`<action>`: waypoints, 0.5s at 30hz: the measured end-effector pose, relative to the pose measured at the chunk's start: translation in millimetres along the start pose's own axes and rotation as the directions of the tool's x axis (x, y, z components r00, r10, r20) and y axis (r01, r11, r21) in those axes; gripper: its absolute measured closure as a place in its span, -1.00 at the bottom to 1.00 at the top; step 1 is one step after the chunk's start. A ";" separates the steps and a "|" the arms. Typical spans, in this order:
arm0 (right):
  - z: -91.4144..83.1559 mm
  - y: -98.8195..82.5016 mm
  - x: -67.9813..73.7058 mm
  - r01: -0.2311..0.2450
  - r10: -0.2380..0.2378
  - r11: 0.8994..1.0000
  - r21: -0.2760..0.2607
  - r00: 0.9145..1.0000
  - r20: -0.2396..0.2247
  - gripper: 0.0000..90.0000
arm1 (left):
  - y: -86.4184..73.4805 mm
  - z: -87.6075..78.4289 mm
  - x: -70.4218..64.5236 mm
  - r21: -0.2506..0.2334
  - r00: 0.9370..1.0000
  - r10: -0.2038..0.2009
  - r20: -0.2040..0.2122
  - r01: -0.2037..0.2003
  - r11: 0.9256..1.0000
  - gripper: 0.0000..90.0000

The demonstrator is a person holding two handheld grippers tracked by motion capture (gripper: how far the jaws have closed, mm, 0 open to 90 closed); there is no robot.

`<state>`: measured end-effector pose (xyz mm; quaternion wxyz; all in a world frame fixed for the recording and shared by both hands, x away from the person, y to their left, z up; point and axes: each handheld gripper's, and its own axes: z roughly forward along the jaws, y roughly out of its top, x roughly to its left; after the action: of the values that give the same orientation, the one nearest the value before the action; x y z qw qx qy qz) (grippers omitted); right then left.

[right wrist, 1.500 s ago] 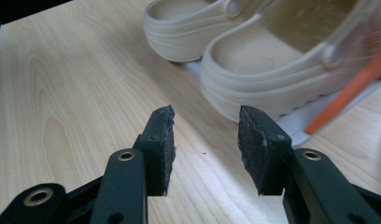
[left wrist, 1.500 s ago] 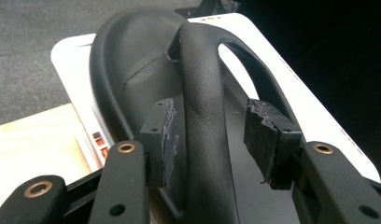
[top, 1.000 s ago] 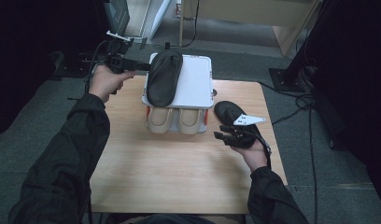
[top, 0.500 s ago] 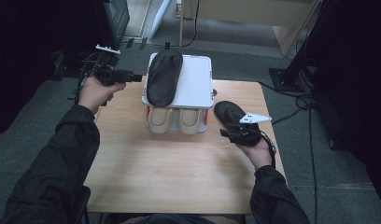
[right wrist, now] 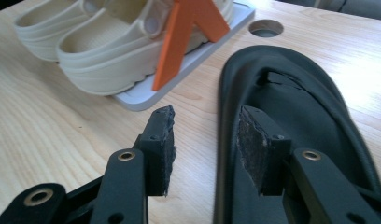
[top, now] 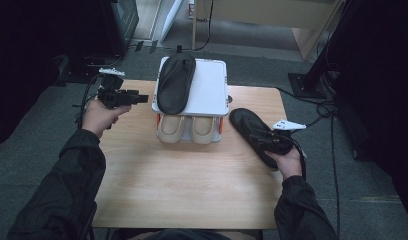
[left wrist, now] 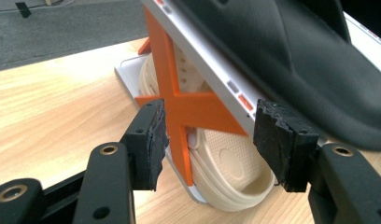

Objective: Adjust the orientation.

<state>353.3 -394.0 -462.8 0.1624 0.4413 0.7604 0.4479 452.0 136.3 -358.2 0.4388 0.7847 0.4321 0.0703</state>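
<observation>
- Lying flat on the wooden table (top: 192, 185), the black slipper (top: 254, 132) sits just right of the white two-tier rack (top: 212, 95), sole down, toe toward the rack.
- Right gripper (right wrist: 205, 149): jaws spread, straddling the slipper's near edge. One pad stands inside the footbed, the other over bare table beside the rim; neither presses, so nothing is grasped.
- Left gripper (left wrist: 207, 140): jaws apart and have just been opening; no object is clamped. It faces the rack's left end, where the orange cross brace (left wrist: 174, 107) shows between the pads.
- Second black slipper (top: 175, 82) rests on the rack's top shelf, overhanging its front edge.
- Pair of cream clogs (top: 188, 129) occupies the lower tier, heels toward the person.
- Round hole in the tabletop (right wrist: 265, 28) lies just beyond the slipper's toe.
</observation>
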 end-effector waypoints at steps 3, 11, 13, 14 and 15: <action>1.0 -0.6 -3.0 -0.010 0.010 1.000 0.004 1.000 0.011 0.27 | -9.1 -0.1 -0.4 -0.008 1.000 -0.002 0.002 0.002 1.000 -0.01; 10.1 -6.0 -7.3 -0.022 0.021 0.999 0.032 1.000 0.022 0.28 | -26.4 -4.2 -1.5 -0.024 1.000 -0.008 -0.012 0.008 1.000 0.00; 12.9 -8.1 -7.8 -0.023 0.021 0.999 0.046 0.999 0.032 0.30 | -30.9 -3.5 -3.4 -0.035 1.000 -0.006 -0.019 0.006 0.999 0.00; 14.6 -9.3 -8.0 -0.031 0.029 0.998 0.049 0.999 0.034 0.33 | -33.4 -2.8 -4.2 -0.039 1.000 -0.006 -0.018 0.005 0.999 0.00; 16.6 -10.4 -8.4 -0.035 0.033 0.998 0.058 0.999 0.031 0.35 | -35.8 -1.6 -4.6 -0.039 1.000 -0.009 -0.011 0.009 0.999 0.01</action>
<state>363.2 -394.2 -481.6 0.1529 0.4654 0.7632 0.4214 426.4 142.6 -382.8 0.4519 0.7737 0.4367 0.0812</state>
